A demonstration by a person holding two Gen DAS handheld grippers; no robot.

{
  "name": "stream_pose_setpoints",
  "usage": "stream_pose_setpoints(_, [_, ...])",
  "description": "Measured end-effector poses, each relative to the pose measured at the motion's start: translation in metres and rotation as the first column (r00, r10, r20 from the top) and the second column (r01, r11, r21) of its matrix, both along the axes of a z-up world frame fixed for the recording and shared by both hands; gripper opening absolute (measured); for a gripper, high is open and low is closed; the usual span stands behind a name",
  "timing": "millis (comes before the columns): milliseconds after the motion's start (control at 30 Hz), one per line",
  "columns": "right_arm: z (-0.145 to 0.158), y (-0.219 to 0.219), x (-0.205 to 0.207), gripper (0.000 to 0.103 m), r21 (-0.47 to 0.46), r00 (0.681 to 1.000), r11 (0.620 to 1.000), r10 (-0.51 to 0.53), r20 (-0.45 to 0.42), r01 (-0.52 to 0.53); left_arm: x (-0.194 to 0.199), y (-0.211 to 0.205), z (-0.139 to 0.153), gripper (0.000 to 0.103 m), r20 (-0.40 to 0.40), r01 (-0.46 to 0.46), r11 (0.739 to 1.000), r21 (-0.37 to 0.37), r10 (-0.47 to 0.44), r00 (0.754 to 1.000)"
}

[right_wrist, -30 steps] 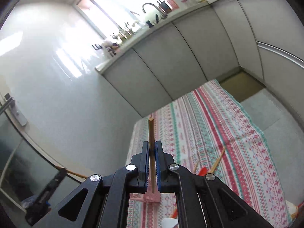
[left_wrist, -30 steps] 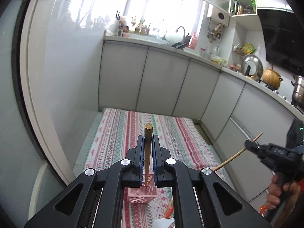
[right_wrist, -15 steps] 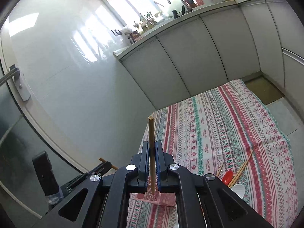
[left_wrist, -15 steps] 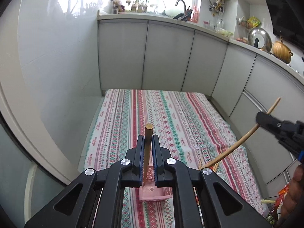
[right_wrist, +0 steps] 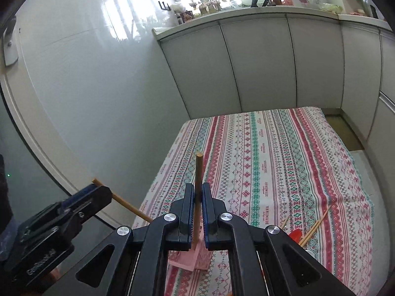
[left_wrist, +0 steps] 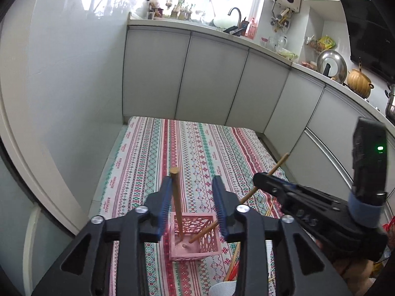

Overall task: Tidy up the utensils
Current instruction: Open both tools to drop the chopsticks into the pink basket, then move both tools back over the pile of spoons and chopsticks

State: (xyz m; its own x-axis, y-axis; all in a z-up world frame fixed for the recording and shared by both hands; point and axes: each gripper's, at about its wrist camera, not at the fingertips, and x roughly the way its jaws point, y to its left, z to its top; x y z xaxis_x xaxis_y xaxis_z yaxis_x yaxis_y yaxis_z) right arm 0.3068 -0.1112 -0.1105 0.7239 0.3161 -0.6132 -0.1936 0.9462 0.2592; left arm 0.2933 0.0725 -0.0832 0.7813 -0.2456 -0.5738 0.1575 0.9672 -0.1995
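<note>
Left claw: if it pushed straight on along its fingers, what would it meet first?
Probably the pink holder: it sits dead ahead between the open left claw fingers, with a chopstick standing in it against the left finger. Depth is hard to judge through the fisheye.

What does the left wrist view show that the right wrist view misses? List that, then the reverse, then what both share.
Left wrist only: the left tool open, the inside of the pink basket with the standing chopstick in it, and the orange pot on the counter. Right wrist only: the right tool close-up, shut on the held chopstick, and a door handle. Both: the striped cloth, the basket, both tools.
</note>
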Motion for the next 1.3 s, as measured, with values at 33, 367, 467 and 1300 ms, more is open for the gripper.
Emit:
stream_pose_setpoints(33, [-0.003,0.003,0.002,0.006,-0.006,1.000,1.000,0.003,-0.007,-0.003,-0.002,0.002,0.001,0.042,0.000,-0.004,1.000,0.003,0.004,1.000])
stream_pose_setpoints(367, [-0.003,0.002,0.010,0.013,0.084,0.998,0.996,0.022,-0.052,-0.017,-0.012,0.023,0.006,0.065,-0.017,-0.022,1.000,-0.015,0.022,1.000])
stream_pose_setpoints(467, [0.006,-0.009,0.004,0.017,0.105,0.998,0.994,0.013,-0.054,-0.008,-0.015,0.024,0.008,0.071,-0.034,-0.014,1.000,-0.027,0.013,0.999])
stream_pose_setpoints(1300, [-0.039,-0.145,-0.082,0.018,0.012,0.881,0.990,-0.117,-0.458,0.138,-0.067,-0.048,-0.059,0.082,-0.422,0.220,0.968,0.117,-0.152,0.894])
